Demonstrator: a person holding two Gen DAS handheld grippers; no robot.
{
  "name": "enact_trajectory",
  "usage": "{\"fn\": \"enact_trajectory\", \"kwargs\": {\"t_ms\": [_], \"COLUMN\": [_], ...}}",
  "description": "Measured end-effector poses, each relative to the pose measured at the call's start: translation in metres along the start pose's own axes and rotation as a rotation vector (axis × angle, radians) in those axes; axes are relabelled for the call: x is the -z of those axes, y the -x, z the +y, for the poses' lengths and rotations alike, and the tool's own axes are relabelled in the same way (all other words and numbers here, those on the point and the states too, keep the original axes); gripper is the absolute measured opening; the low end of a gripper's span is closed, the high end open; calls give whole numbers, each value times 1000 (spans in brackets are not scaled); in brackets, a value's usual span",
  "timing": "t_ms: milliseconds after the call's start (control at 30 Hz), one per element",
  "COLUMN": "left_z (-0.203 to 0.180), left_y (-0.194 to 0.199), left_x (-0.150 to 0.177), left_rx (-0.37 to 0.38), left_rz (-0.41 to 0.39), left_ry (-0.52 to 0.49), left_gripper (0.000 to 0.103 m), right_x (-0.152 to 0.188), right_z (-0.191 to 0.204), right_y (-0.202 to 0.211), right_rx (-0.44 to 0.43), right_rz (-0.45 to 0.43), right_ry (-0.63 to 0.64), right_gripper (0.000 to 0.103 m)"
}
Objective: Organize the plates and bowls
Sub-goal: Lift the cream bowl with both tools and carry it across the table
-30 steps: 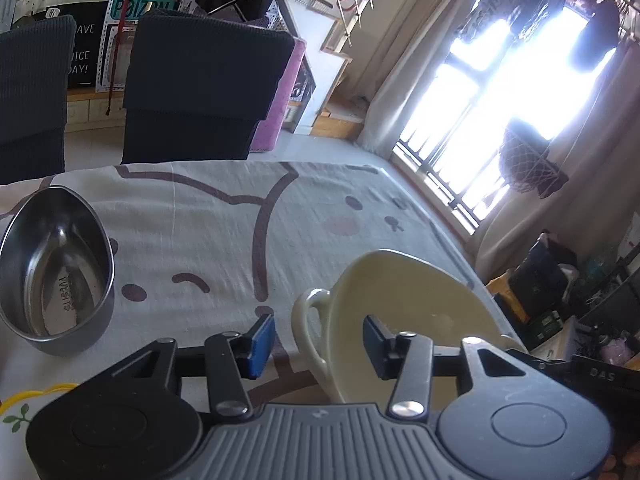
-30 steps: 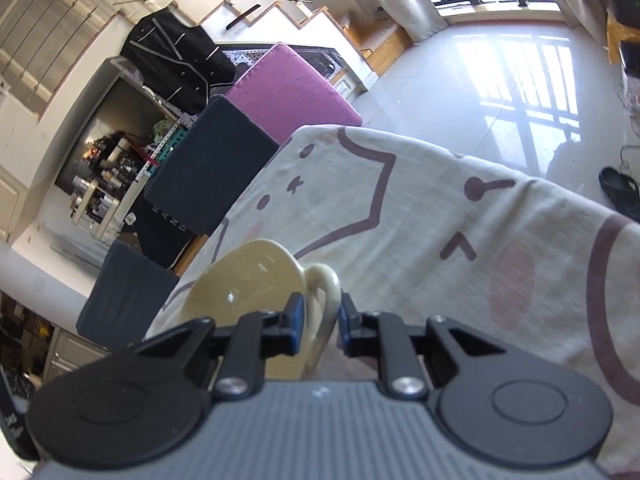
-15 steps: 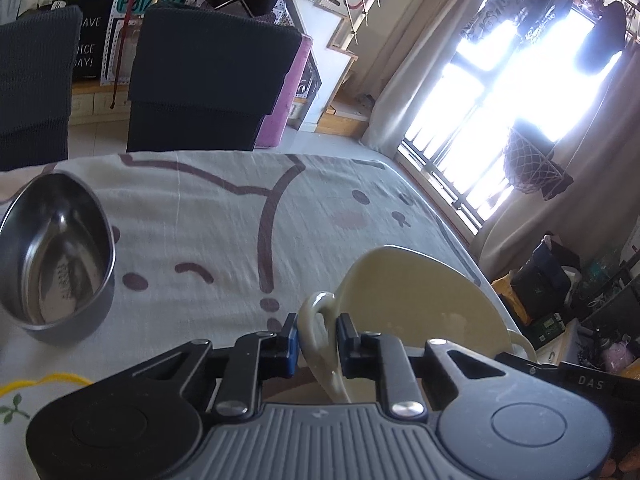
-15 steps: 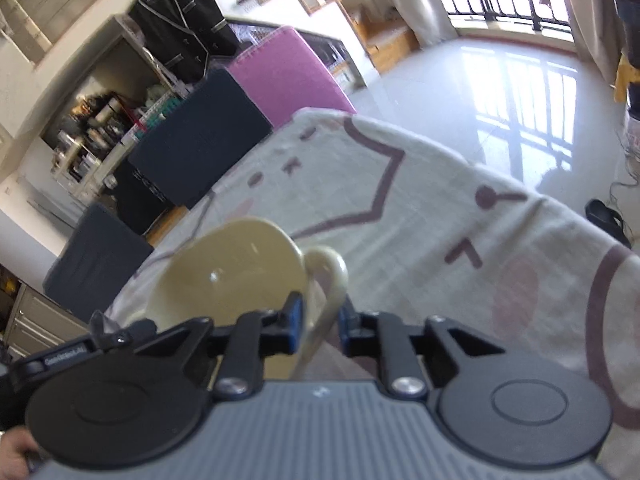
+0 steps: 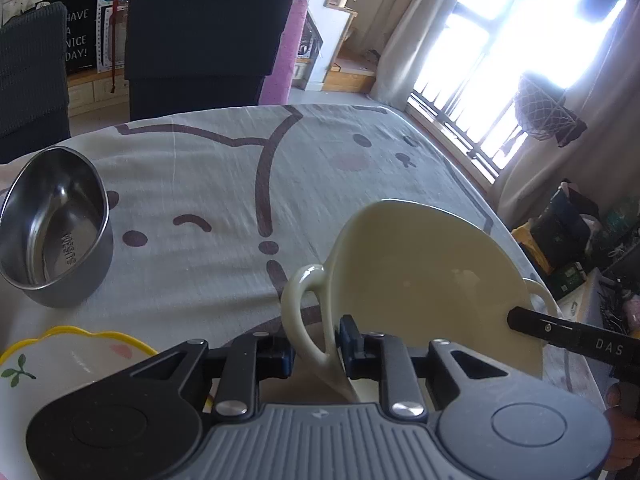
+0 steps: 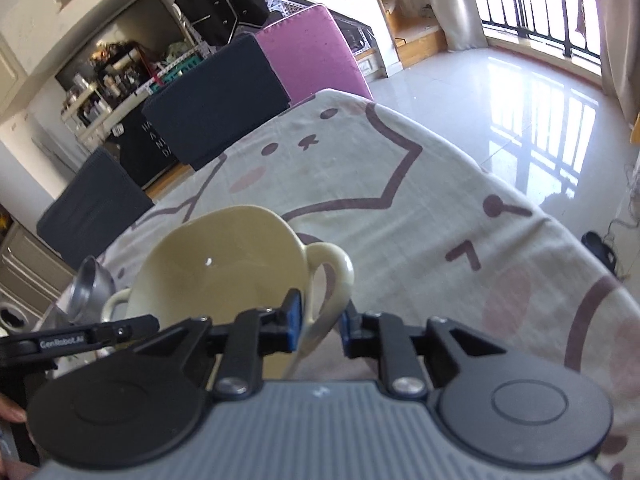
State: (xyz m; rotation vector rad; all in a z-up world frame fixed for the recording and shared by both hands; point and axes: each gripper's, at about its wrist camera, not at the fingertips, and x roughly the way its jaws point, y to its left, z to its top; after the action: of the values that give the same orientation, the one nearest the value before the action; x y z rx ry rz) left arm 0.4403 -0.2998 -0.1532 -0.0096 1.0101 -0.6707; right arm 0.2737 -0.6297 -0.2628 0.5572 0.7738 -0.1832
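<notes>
**Both grippers clamp the cream bowl by its handles**

You hold the cream two-handled bowl [image 5: 420, 280] tilted above the near right part of the table, over the cartoon-print tablecloth [image 5: 224, 184]. Your left gripper [image 5: 316, 350] has its blue-padded fingers [image 5: 348, 334] pressed on the bowl's left loop handle [image 5: 298, 312]; the jaws eased a touch wider in the last half second, yet the handle stays pinched between them. In the right wrist view, your right gripper [image 6: 320, 326] grips the opposite handle [image 6: 332, 276] the same way; its jaws too have just eased slightly, the pads on either side of the loop.

The steel bowl [image 5: 56, 228] stands upright on the cloth at the far left, well apart from the cream bowl. A yellow-rimmed plate [image 5: 68, 356] with a leaf print lies at the near left edge, just beside your left gripper. Dark chairs [image 5: 200, 40] and a pink chair [image 6: 308, 56] stand at the table's far side.
</notes>
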Motion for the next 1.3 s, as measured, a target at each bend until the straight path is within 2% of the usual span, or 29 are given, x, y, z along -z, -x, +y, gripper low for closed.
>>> {"fn": "enact_trajectory", "kwargs": {"t_ms": [133, 300, 667, 833, 1100, 1300], "left_z": [5, 6, -3, -3, -8, -4], "left_y": [1, 7, 7, 8, 6, 8], "left_x": [-5, -11, -18, -16, -12, -9], "left_rx": [-5, -19, -36, -42, -52, -32], "left_rz": [0, -7, 27, 14, 1, -33], "left_ry": [49, 50, -40, -29, -85, -77], "left_gripper": [27, 28, 27, 27, 28, 27], "right_x": [-7, -8, -8, -6, -6, -3], "right_z": [2, 4, 5, 13, 14, 14], "right_y": [-9, -13, -12, -13, -12, -11], "right_rx": [15, 23, 30, 54, 59, 59], "right_rz": [23, 33, 47, 40, 32, 23], "right_ry": [36, 63, 57, 118, 113, 118], "right_gripper": [30, 30, 29, 31, 31, 30]}}
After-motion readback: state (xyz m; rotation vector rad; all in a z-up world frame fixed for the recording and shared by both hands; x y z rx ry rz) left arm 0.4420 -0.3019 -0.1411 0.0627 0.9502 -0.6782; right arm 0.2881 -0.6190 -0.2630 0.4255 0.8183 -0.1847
